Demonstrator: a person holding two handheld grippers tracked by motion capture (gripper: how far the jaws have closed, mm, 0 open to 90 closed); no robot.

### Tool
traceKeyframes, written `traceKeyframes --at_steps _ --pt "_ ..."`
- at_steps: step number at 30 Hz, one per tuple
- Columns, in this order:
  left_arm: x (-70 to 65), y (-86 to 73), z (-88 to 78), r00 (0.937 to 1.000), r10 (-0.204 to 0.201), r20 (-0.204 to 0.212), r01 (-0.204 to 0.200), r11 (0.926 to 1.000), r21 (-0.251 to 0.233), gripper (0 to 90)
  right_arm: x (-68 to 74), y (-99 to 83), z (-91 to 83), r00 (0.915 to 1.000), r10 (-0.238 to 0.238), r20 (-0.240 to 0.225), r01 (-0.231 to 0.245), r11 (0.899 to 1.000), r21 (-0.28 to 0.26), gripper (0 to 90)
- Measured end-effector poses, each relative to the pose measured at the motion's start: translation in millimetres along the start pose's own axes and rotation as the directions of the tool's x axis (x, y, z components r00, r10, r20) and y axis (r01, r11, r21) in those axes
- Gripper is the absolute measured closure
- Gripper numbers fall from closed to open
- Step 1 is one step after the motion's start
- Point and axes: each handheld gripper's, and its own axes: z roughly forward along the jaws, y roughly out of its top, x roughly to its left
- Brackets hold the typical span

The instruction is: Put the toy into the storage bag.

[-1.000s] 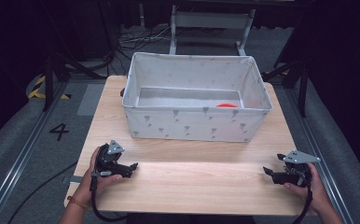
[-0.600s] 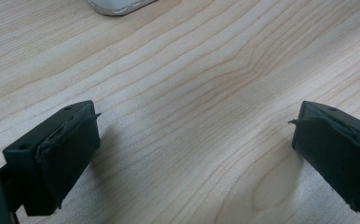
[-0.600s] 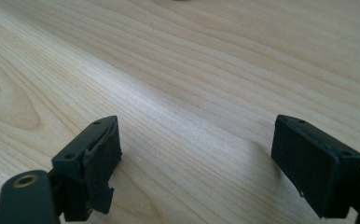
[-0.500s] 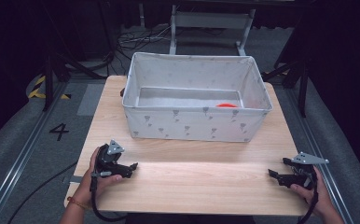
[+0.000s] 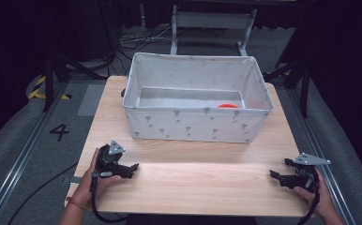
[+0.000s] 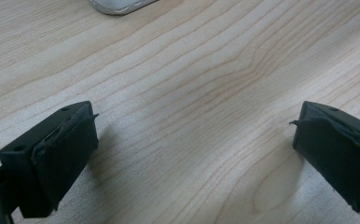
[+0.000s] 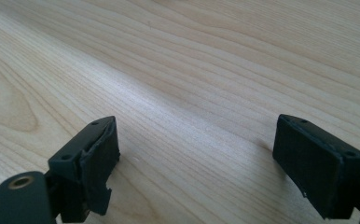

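A white fabric bin [image 5: 198, 124] with a grey print stands at the back of the wooden table [image 5: 202, 183]. Inside it, low at the right, a red-orange object [image 5: 227, 106] peeks over the front wall. My left gripper [image 5: 133, 168] rests on the table near the front left, held by a hand, jaws pointing right. Its own view shows the gripper [image 6: 194, 140] open over bare wood, nothing between the pads. My right gripper [image 5: 274, 175] lies near the front right edge, jaws pointing left. In its own view this gripper [image 7: 197, 154] is open too, with only wood grain between the jaws.
A corner of the bin's base [image 6: 120, 5] shows at the top of the left gripper view. Dark floor, cables and a metal stand [image 5: 212, 23] lie behind the table. Grey rails run along both sides, with a floor mark "4" [image 5: 59, 132] at the left.
The right gripper has slid toward the table's right edge and a little nearer the person. The left gripper and the bin have stayed put.
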Motion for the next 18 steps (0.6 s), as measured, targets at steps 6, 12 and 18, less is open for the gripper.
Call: traceKeyframes --at_steps 6,12,18 --pt "0.5 0.4 0.5 0.9998 -0.017 0.006 0.017 0.9998 0.007 0.2 0.0 0.0 0.0 1.0 0.0 0.0 0.0 1.0 0.0 14.6" --pt "0.8 0.6 0.7 0.9999 -0.014 0.003 0.014 0.9999 0.003 0.2 1.3 0.4 0.5 0.9999 0.006 0.011 -0.006 1.0 0.003 13.9" --pt "-0.8 0.0 0.8 0.9995 -0.028 -0.014 0.028 0.9996 -0.006 0.1 1.2 0.4 0.5 0.9999 0.006 0.011 -0.006 1.0 0.003 13.9"
